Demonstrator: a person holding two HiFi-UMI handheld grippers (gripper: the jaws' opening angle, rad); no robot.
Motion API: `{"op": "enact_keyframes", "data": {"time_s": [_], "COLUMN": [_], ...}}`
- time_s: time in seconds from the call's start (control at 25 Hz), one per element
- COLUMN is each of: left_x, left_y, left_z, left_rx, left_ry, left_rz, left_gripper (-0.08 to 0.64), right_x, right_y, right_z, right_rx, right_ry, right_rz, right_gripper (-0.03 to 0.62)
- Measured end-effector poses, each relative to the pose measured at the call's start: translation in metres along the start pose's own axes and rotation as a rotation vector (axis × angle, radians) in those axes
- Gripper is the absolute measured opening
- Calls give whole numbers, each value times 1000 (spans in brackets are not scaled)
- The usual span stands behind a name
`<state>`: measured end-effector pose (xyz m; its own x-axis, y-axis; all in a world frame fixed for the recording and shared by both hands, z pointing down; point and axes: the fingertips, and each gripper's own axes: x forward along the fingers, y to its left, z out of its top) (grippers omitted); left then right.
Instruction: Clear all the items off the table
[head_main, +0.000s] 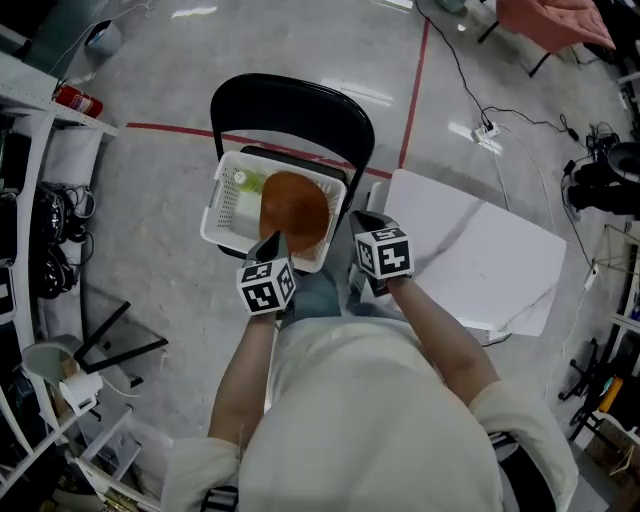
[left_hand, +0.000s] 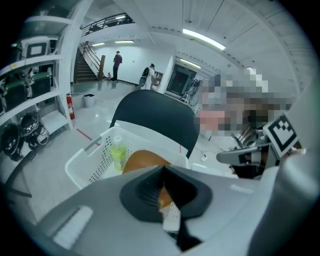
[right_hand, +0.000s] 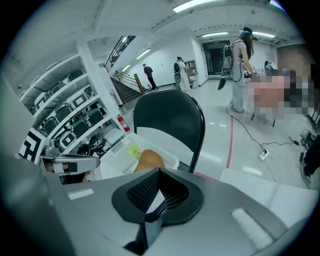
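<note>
Far left in the head view, shelving (head_main: 30, 150) and a red fire extinguisher (head_main: 77, 100) are seen, well apart from the action. Moving right, a black chair (head_main: 290, 105) is found at upper centre, and on its seat a white perforated basket (head_main: 222, 205) is set.

There the task's things lie. A small yellow-green bottle (head_main: 243, 181) is tucked in the basket's far left corner, and a brown domed thing (head_main: 293, 210) just beside it fills most of the rest. What the dome is cannot be told. It is judged smooth, stiff and slippery, so an edge would be a surer hold than the crown. The bottle is judged light and easily tipped, best taken round the body. The basket looks like thin plastic that would flex, so its rim would be taken on two sides at once.

The left gripper (head_main: 270, 245) is held at the basket's near rim, its fingers (left_hand: 145, 192) clenched together. A strip of perforated wall is seen in the slit, but whether it is pinched cannot be told. The right gripper (head_main: 363, 228), by the near right corner, is likewise clenched, and what, if anything, is caught there is not made out.

Further right, the white counter (head_main: 480, 260) is seen, with no item on its visible top. The chair back behind the basket and the cables (head_main: 520, 120) on the floor at upper right are to be minded.
</note>
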<state>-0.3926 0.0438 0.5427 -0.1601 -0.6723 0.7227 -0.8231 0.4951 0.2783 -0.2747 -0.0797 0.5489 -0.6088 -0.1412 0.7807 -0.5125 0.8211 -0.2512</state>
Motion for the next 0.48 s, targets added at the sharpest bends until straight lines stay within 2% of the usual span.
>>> {"op": "enact_keyframes", "data": {"time_s": [0.48], "left_x": [24], "left_y": [-79], "left_z": [28], "left_rx": [247], "left_ry": [73], "left_rz": [-226], "left_gripper": [9], "right_x": [-50], "right_y": [-39], "right_z": [-4], "right_rx": [157], "right_ry": [-96], "right_rz": [-151], "right_gripper": [-2]}}
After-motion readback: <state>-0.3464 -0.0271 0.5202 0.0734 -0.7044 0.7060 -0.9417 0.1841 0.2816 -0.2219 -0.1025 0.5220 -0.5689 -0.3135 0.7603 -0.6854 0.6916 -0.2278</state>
